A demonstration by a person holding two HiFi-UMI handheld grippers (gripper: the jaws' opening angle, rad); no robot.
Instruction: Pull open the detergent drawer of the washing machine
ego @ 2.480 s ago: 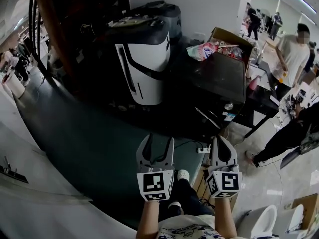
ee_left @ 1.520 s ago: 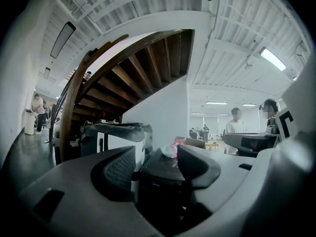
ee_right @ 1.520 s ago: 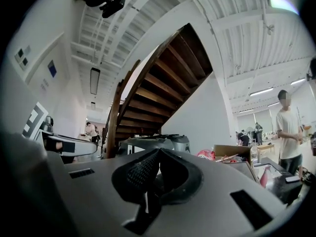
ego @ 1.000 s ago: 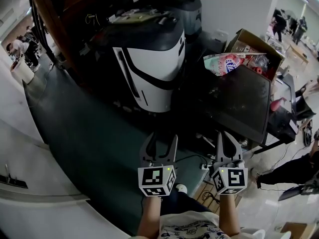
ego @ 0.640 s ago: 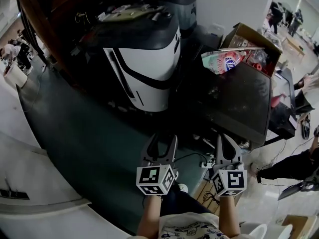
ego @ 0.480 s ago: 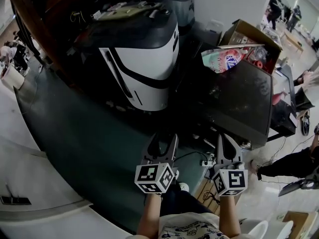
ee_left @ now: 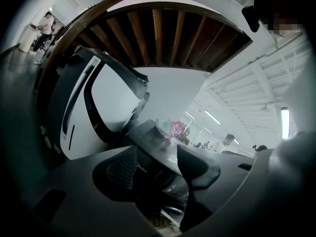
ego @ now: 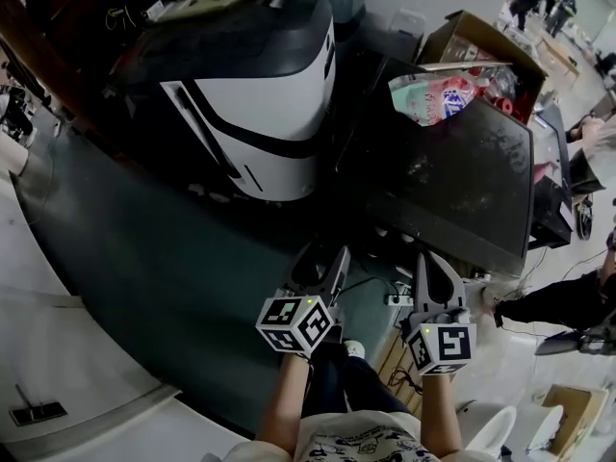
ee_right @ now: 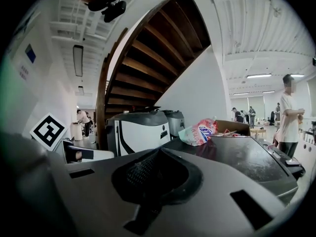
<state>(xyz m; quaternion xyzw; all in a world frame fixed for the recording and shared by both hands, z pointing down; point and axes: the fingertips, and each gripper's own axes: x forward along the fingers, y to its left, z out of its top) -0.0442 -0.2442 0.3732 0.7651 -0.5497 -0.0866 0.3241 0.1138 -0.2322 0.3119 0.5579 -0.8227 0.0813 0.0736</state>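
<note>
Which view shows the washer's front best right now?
Left gripper view: the washer faces it, front panel dim between the open jaws. Head view and right gripper view show mainly its dusty top.

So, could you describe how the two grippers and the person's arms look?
Both the left gripper and the right gripper have pale grey, tapering jaws with dark meshed pads. Each carries a white cube printed with black square markers and fitted with a small green light. The forearms are bare; the person wears a light shirt with a dark printed pattern.
</note>
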